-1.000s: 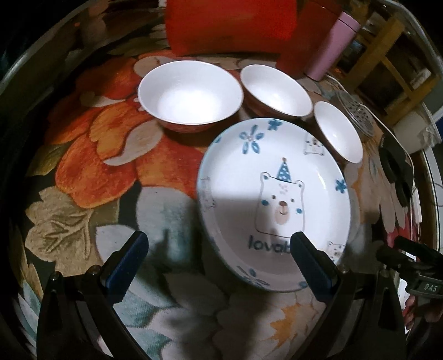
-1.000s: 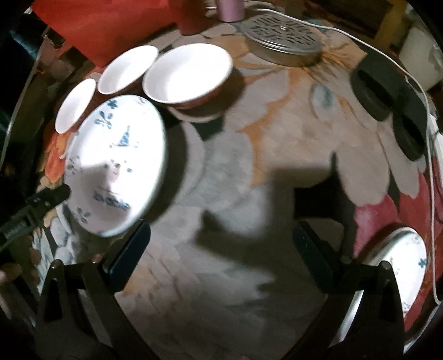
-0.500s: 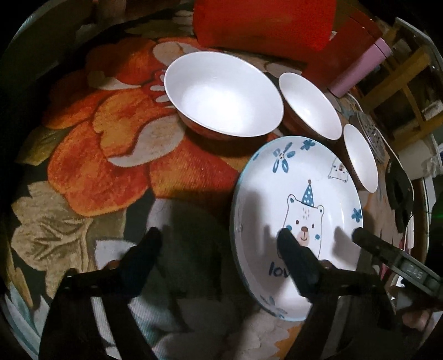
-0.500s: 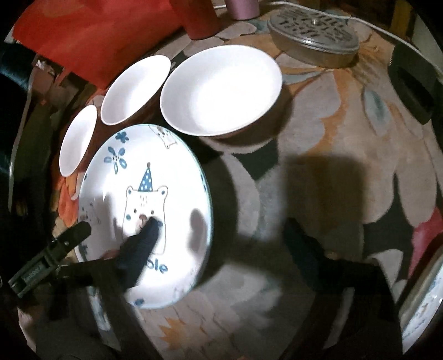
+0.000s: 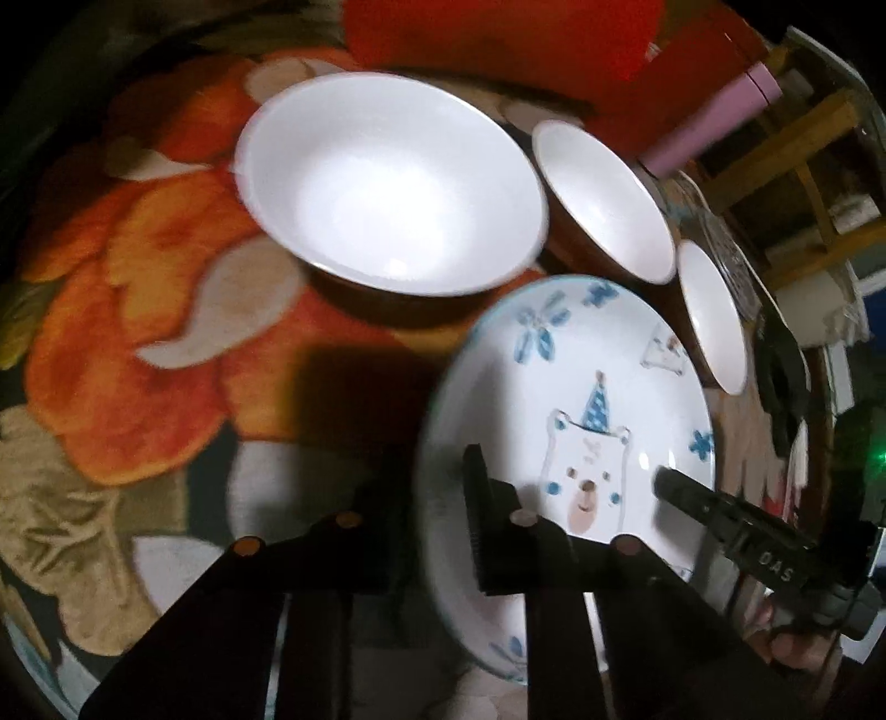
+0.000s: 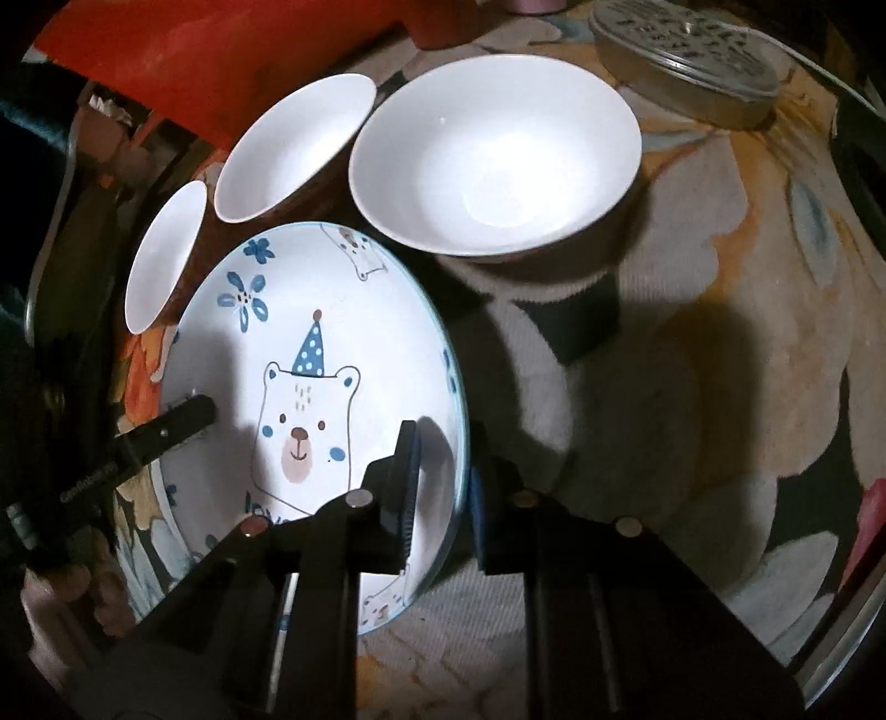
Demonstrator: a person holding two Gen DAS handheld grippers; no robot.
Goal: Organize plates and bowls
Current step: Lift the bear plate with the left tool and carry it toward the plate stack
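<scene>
Squarely between both grippers sits the round white ceramic plate printed with a blue-hatted bear and blue flowers, resting on the floral-patterned cloth that covers the table. The left gripper has its jaws drawn nearly together over the plate's left rim; they have just been closing, and the rim stands between them, one finger inside the plate and the other outside, pads pressed on the edge. The right gripper does the same on the opposite rim: its jaws have just been closing too, and they now pinch the plate's right edge, one finger over the white face, the other outside it above the cloth. Each wrist view shows the other gripper's black tip reaching onto the far side of the plate.

Just behind the plate stands a row of three white bowls with brown outsides: a large white bowl, a medium white bowl and a small white bowl, close to one another. In the right wrist view the large bowl is at the right of the row. Farther back lie a red cloth or bag, a pink cylindrical bottle and a round perforated metal lid. A person's fingers show dimly at the lower left of the right wrist view.
</scene>
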